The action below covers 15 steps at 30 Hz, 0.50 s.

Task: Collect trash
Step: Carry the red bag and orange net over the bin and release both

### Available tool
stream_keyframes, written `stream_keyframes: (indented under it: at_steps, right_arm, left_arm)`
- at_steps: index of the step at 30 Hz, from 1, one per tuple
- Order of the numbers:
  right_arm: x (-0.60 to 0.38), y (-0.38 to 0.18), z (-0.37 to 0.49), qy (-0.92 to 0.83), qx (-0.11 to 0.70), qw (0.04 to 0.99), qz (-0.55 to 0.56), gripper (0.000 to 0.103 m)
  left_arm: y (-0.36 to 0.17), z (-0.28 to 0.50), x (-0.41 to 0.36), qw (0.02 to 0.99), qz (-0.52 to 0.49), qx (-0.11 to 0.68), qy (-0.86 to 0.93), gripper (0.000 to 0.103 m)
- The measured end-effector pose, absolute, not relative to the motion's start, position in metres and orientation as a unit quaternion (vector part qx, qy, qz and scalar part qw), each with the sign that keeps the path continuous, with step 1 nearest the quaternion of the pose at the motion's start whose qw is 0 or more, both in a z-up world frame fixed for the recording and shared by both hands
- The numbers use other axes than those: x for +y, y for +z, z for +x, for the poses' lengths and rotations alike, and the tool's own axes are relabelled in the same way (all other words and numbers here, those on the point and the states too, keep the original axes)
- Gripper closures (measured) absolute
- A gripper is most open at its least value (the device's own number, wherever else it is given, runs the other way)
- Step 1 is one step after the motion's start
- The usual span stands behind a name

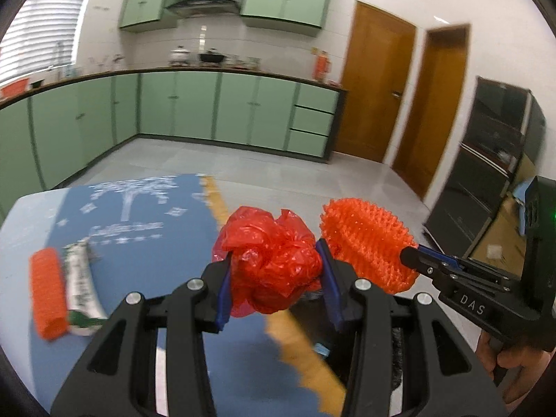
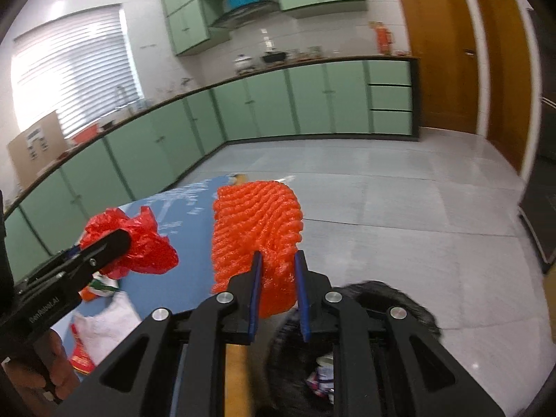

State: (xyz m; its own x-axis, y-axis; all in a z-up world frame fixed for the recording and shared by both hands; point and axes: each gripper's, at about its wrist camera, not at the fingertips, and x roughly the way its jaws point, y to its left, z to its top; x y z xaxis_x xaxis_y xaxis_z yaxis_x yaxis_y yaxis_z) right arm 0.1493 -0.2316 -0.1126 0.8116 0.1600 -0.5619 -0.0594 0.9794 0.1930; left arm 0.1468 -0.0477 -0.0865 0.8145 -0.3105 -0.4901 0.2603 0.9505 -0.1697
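Observation:
My left gripper [image 1: 274,271] is shut on a crumpled red plastic bag [image 1: 271,264], held above the blue tablecloth [image 1: 146,215]. It also shows in the right wrist view [image 2: 139,243]. My right gripper [image 2: 278,271] is shut on an orange foam net sleeve [image 2: 257,229], also seen in the left wrist view [image 1: 368,239], just right of the bag. A black trash bag [image 2: 347,347] opens below the right gripper with some wrappers inside. A second orange foam net [image 1: 47,295] and a white-green wrapper [image 1: 81,288] lie on the table at left.
A white and red wrapper [image 2: 93,333] lies on the table near the left hand. Green kitchen cabinets [image 1: 208,107] line the far wall. Wooden doors [image 1: 378,87] and a dark shelf unit [image 1: 493,160] stand to the right. Grey tiled floor [image 2: 382,201] lies beyond the table.

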Motion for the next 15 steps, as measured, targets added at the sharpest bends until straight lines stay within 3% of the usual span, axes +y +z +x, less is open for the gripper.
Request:
stream_keyframes:
  at_steps: [15]
  right_arm:
    - [-0.323,-0.163,0.119,-0.051,0.347,0.93,0.112,0.085]
  left_arm:
    - [-0.143,0.175,-0.157,0.909,0.002,0.336,-0.245,0.059]
